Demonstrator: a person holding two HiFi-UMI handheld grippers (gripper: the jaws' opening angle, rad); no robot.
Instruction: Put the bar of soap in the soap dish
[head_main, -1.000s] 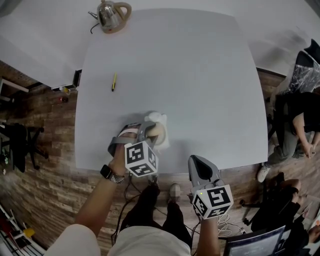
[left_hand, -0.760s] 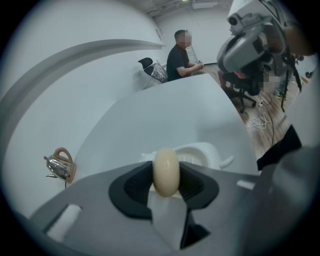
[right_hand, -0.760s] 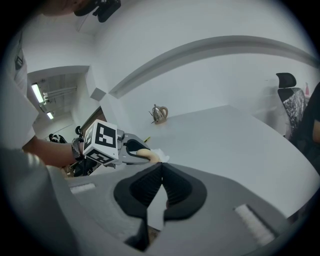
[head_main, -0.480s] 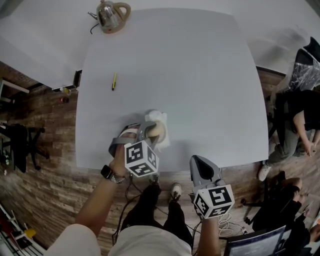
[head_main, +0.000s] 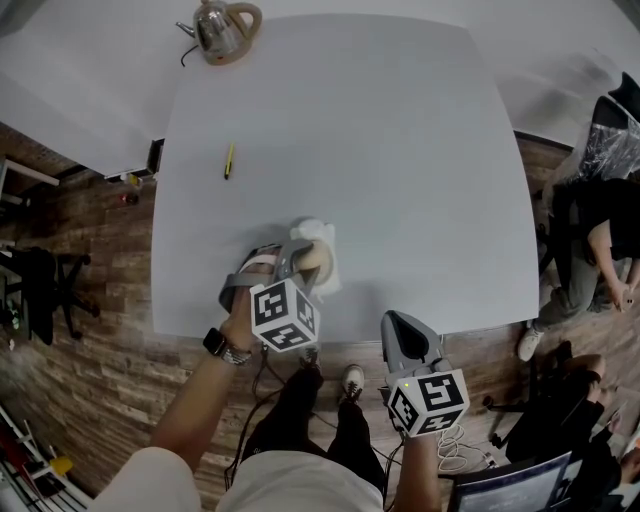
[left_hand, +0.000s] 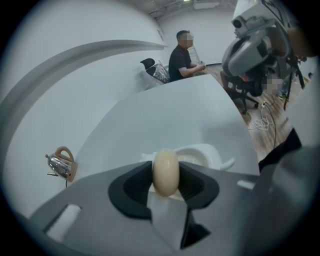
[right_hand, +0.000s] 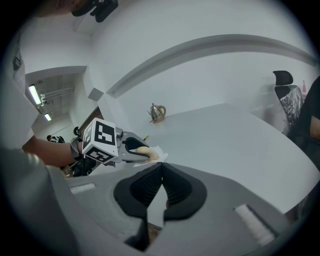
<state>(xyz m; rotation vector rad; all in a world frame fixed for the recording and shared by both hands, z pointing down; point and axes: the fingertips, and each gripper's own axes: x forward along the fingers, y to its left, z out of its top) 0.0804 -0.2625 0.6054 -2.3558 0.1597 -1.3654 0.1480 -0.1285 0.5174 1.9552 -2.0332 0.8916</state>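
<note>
2 jaws on the left gripper (head_main: 305, 265) have just been easing apart, but the bar of soap (left_hand: 165, 171) sits pinched between them, over the soap dish (left_hand: 210, 152). Release looks near. The right gripper (right_hand: 160, 187) is closed and empty.

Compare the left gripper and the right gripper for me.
The left gripper holds the soap, its jaws having just been opening; the right gripper is shut and empty. The left gripper is over the soap dish; the right gripper hangs at the table's near edge. Both carry a marker cube.
</note>
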